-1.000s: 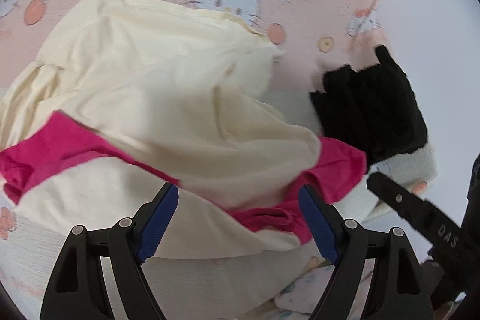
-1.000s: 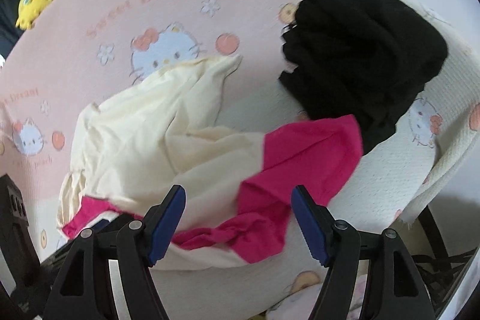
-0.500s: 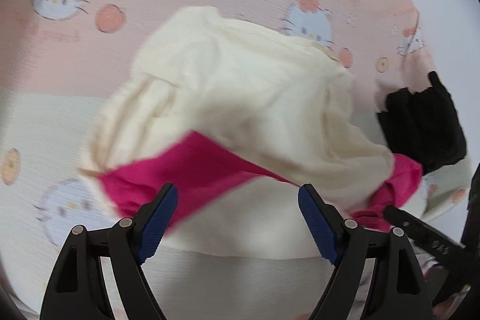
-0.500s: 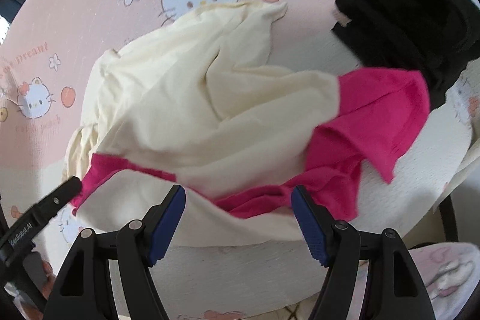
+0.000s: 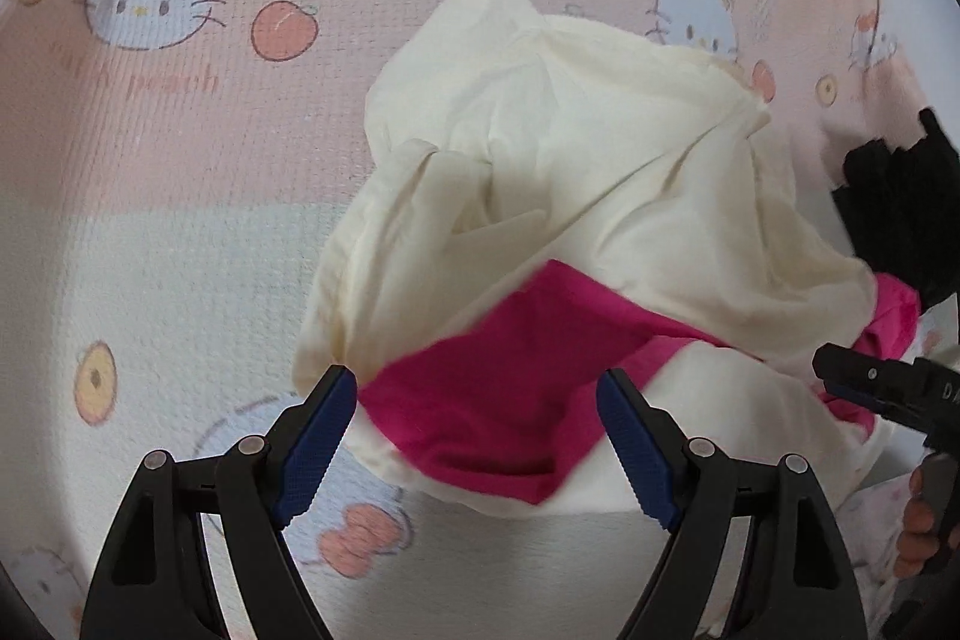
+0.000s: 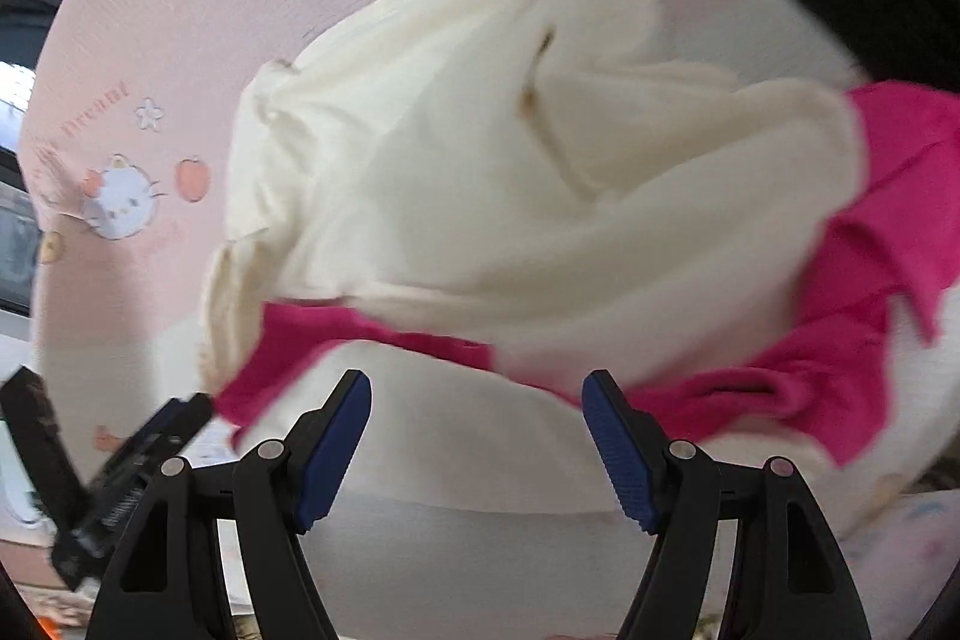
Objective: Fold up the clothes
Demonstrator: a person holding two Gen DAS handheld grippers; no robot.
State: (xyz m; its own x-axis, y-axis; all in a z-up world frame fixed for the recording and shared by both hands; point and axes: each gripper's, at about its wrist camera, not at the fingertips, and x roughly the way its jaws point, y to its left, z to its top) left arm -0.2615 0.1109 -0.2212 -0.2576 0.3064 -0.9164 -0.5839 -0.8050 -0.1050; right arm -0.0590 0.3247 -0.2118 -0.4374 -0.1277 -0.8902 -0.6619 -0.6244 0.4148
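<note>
Crumpled cream-and-pink garment (image 5: pixel 576 244) lay mid-frame on the bed (image 5: pixel 180 130), its pink hem running lower left to right. Left gripper (image 5: pixel 477 436) and right gripper (image 6: pixel 477 439) both gaped empty, hem just ahead.

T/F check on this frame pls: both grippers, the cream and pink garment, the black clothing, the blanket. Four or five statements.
1. The left gripper is open, holding nothing. True.
2. The right gripper is shut on the cream and pink garment. False: it is open, with no cloth between its fingers.
3. The garment lies flat and neatly folded. False: it is crumpled.
4. The black clothing lies at the garment's right edge in the left wrist view. True.
5. The blanket is plain blue. False: pink and white with cartoon cats.
</note>
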